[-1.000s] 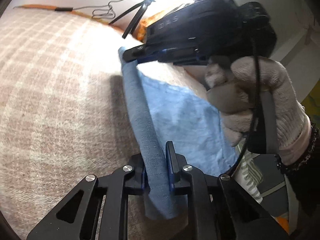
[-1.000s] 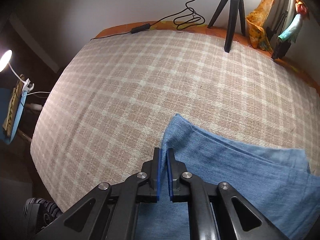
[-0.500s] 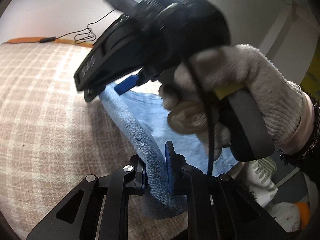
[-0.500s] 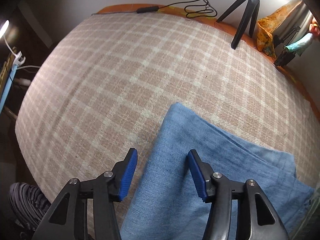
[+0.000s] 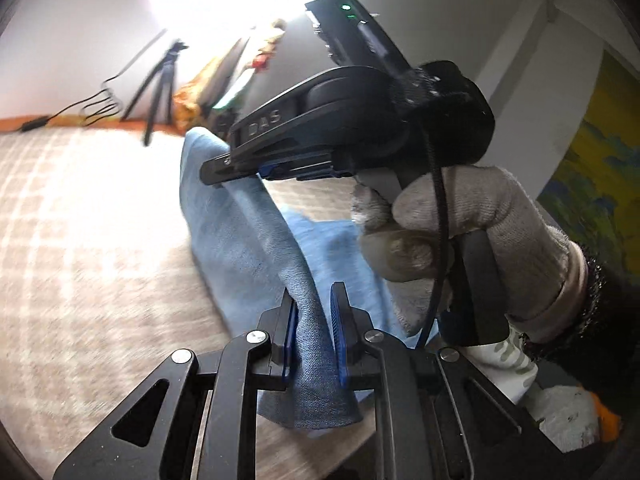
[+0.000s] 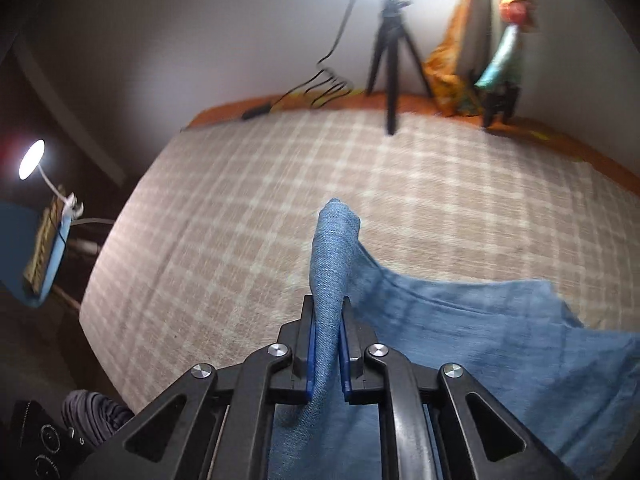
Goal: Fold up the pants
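Light blue denim pants (image 6: 460,320) lie on a plaid bed cover (image 6: 240,220). My right gripper (image 6: 328,308) has its jaws closing tight on a raised fold of the pants edge, with the blue pads pressing the cloth. In the left wrist view that same right gripper (image 5: 218,170) hangs above the bed with a gloved hand (image 5: 460,220) on its handle. A band of the pants (image 5: 240,232) stretches from it down to my left gripper (image 5: 312,300), which is shut on the other end of the fold. Both ends are lifted off the cover.
A black tripod (image 6: 390,60) and a coiled cable (image 6: 320,84) stand at the far edge of the bed by the wall. Orange cloth (image 6: 452,80) hangs at the far right corner. A lamp (image 6: 32,152) glows off the left side.
The right gripper opened over the pants corner, then shut on it and lifted it. The left gripper kept its hold and rose, so the fabric edge now hangs between both.
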`<state>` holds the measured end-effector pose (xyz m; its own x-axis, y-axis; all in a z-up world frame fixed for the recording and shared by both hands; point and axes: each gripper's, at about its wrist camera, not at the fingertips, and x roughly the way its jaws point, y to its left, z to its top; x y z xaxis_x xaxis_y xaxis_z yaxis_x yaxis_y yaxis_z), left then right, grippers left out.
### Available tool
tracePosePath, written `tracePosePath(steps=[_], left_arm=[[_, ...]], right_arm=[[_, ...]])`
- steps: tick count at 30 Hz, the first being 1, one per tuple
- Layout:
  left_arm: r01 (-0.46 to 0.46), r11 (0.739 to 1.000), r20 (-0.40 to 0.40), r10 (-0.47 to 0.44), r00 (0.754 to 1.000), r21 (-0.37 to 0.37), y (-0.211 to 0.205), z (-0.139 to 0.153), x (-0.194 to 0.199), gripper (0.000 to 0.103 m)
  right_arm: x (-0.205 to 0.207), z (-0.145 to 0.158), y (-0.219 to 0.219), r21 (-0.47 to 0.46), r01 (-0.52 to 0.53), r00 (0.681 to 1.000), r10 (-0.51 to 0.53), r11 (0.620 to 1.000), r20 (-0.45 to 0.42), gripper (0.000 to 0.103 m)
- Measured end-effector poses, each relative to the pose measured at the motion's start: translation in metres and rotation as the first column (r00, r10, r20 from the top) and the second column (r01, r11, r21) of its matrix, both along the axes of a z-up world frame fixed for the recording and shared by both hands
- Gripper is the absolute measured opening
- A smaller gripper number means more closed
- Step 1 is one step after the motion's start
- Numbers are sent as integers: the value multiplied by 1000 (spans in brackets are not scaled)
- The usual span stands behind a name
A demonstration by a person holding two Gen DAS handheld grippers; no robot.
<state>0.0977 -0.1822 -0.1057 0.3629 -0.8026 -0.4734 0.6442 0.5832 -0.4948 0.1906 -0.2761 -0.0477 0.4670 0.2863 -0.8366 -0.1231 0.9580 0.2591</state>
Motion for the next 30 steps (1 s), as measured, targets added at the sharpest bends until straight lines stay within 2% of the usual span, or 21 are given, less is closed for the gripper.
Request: tracePosePath(steps=[6, 10, 14, 17, 20, 21, 25, 27, 30], left_arm=[[95, 996, 17, -95, 995, -2, -26, 5, 9, 17], [144, 989, 49, -145, 988, 15, -64, 9, 15, 17], [190, 981, 30, -191, 981, 26, -86, 10, 23, 18], [220, 976, 26, -220, 975, 12, -86, 17, 22, 27], [239, 971, 26, -239, 971, -3, -74, 23, 12, 49], [247, 969, 32, -246, 969, -14, -68, 25, 10, 51], [248, 968, 63, -249, 966, 34, -65, 22, 15, 51], [232, 969, 78, -239, 968, 86, -64, 15, 13, 51], [231, 967, 45, -237, 970, 106, -72, 2, 20, 51]], right_arm=[[-17, 10, -59, 27, 91, 995, -92, 995, 24, 3], [-24, 8, -81, 34, 126, 992, -127, 991, 23, 3], [-30, 4, -102, 36, 162, 986, -163, 986, 31, 2], [-36, 2, -119, 32, 183, 982, -184, 983, 36, 2], [-45, 2, -138, 38, 213, 976, -215, 976, 45, 2], [-48, 2, -145, 35, 224, 973, -225, 974, 50, 2], [-57, 2, -173, 32, 271, 960, -273, 962, 61, 2], [-62, 2, -191, 38, 303, 950, -305, 952, 62, 2], [-74, 2, -220, 19, 350, 934, -351, 936, 73, 2]])
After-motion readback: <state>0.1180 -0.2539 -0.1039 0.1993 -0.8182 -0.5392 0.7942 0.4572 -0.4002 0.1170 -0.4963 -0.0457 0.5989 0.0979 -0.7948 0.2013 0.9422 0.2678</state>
